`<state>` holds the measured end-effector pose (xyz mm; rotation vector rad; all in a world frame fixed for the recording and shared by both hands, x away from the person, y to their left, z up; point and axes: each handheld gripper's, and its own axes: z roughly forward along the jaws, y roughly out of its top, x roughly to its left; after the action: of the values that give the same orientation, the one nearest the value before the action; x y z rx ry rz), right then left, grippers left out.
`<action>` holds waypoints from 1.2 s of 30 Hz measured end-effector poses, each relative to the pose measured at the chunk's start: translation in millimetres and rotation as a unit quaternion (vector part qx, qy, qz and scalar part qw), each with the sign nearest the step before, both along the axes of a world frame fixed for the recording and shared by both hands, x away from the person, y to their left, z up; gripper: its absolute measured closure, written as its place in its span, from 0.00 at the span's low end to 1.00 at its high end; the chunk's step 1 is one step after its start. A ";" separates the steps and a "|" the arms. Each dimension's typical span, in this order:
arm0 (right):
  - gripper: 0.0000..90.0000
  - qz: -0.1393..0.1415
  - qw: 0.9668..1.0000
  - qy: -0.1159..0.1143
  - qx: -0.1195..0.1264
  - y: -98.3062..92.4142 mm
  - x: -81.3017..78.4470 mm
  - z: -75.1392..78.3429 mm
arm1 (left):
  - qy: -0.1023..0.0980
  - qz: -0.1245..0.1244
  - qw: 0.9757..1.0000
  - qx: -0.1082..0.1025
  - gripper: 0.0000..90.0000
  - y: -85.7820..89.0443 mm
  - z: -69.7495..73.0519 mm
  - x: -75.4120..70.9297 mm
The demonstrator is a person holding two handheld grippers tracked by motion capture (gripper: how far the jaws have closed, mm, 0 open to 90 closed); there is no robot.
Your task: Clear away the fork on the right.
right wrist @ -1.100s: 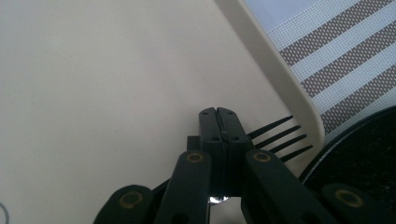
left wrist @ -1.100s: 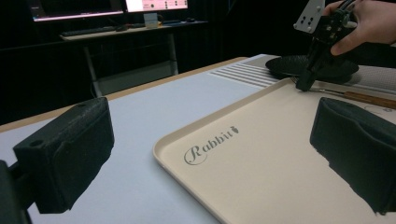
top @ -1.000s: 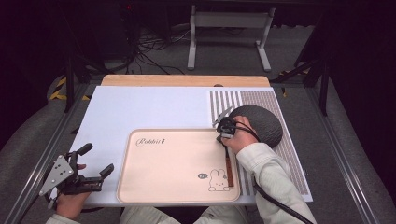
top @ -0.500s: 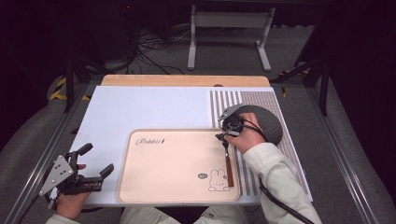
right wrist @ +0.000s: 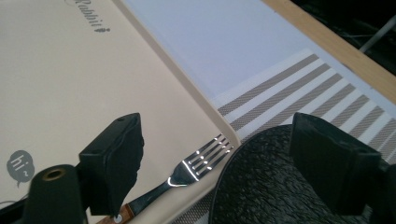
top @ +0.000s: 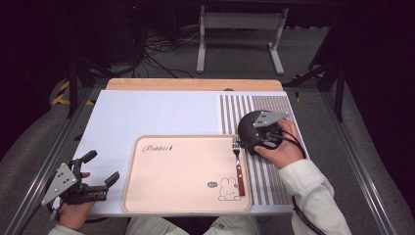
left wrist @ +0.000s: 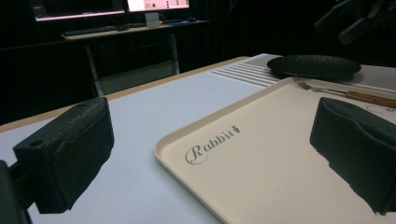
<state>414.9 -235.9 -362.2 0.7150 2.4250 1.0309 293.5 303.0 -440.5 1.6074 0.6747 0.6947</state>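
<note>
A: Where is the wood-handled steel fork?
B: On the beige rabbit-print tray, right edge, released a second ago. Right gripper, jaws wide and empty, has withdrawn over the black round plate.
A: Left gripper?
B: Wide open, empty.

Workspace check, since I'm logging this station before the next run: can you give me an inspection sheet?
Surface: white table, striped mat at right.
Job's things: fork lying on beige tray, along its right edge; black plate on the mat beside it.
Clutter: nothing seen.
Grippers: left gripper open, empty, at the table's near left corner; right gripper open, empty, over the plate.
Cables: tangle on the floor beyond.
Surroundings: dark room, metal stand.
</note>
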 end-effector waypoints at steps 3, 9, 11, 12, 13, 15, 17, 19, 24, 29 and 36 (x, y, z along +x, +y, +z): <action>0.16 -0.005 1.000 -0.016 0.021 -12.6 -8.2 2.3 | -0.001 0.000 1.000 0.001 0.00 -0.2 -0.1 0.1; 0.13 -0.017 0.998 -0.042 0.052 -33.3 -24.3 0.7 | 0.000 0.002 1.000 -0.001 0.00 0.5 0.1 -0.2; 0.12 -0.023 0.996 -0.054 0.065 -40.8 -28.6 -1.4 | -0.001 0.002 1.000 0.000 0.00 0.5 0.1 -0.3; 0.11 -0.029 0.995 -0.057 0.076 -46.0 -31.3 -2.7 | 0.000 0.003 1.000 0.000 0.00 0.3 0.0 0.0; 0.10 -0.033 0.994 -0.063 0.084 -50.3 -33.2 -3.7 | -0.001 0.004 1.000 -0.002 0.00 -0.2 -0.2 0.2; 0.10 -0.038 0.992 -0.072 0.097 -57.5 -36.8 -5.4 | -0.001 0.003 1.000 -0.001 0.00 -0.7 0.0 0.4; 0.09 -0.042 0.990 -0.079 0.107 -65.0 -40.3 -7.7 | 0.000 0.003 1.000 0.000 0.00 -0.9 -0.2 0.3; 0.09 -0.045 0.988 -0.086 0.117 -72.6 -45.2 -10.9 | -0.001 0.005 1.000 -0.003 0.00 -0.5 -0.3 0.4; 0.08 -0.059 0.985 -0.097 0.131 -85.4 -53.5 -20.5 | -0.002 0.005 1.000 -0.003 0.00 0.1 0.0 0.1; 0.06 -0.068 0.979 -0.112 0.155 -97.0 -62.9 -36.3 | -0.003 0.008 1.000 -0.002 0.00 0.2 -0.2 0.3; 0.05 -0.056 0.974 -0.137 0.171 -104.0 -75.1 -57.6 | -0.009 0.002 1.000 0.005 0.01 -1.8 -0.8 0.0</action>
<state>339.8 -340.0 -419.8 0.7514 1.9728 1.4182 293.5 301.2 -441.3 1.6068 0.6622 0.7151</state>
